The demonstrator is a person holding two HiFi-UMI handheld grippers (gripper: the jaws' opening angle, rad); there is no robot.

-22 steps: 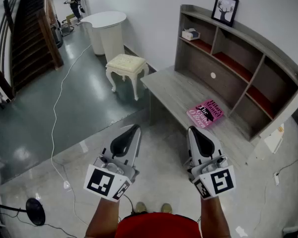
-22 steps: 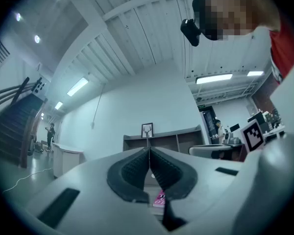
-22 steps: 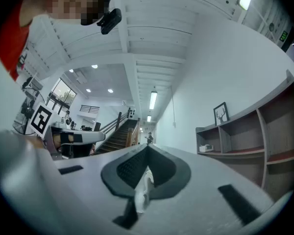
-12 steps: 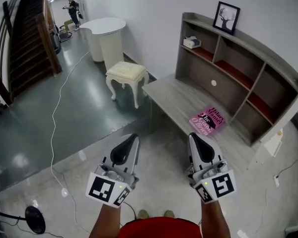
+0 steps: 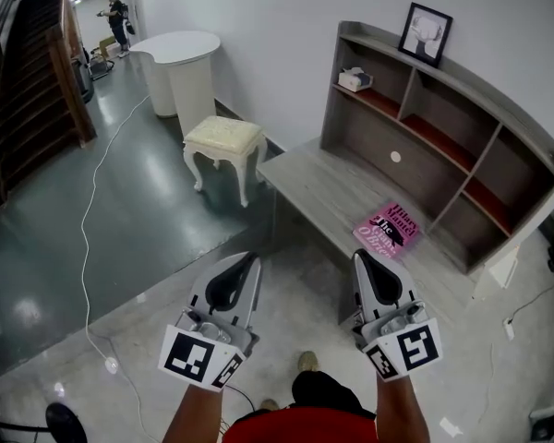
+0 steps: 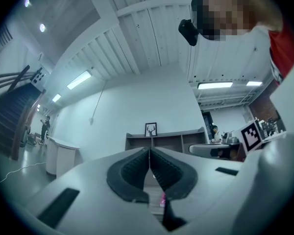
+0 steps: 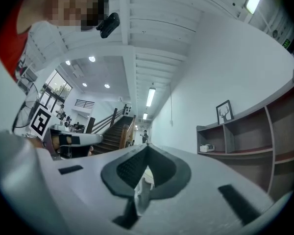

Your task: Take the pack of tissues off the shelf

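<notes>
The pack of tissues (image 5: 354, 79) is a small white and pale blue pack in the top left compartment of the grey shelf unit (image 5: 443, 146); it also shows small in the right gripper view (image 7: 206, 148). My left gripper (image 5: 244, 260) and right gripper (image 5: 362, 257) are held side by side near me, well short of the desk and far from the pack. Both sets of jaws are shut with nothing between them, as the left gripper (image 6: 149, 155) and the right gripper (image 7: 146, 153) show in their own views.
A pink book (image 5: 388, 230) lies on the grey desk top (image 5: 314, 178). A framed deer picture (image 5: 425, 34) stands on the shelf unit. A cream stool (image 5: 222, 146) and a white round counter (image 5: 177, 67) stand left. A cable (image 5: 92, 238) runs across the floor. A person (image 5: 116, 17) stands far off.
The view has shifted: desk and shelf unit sit slightly nearer and further left in the head view. Both grippers stay shut, in about the same place before me. A foot now shows below.
</notes>
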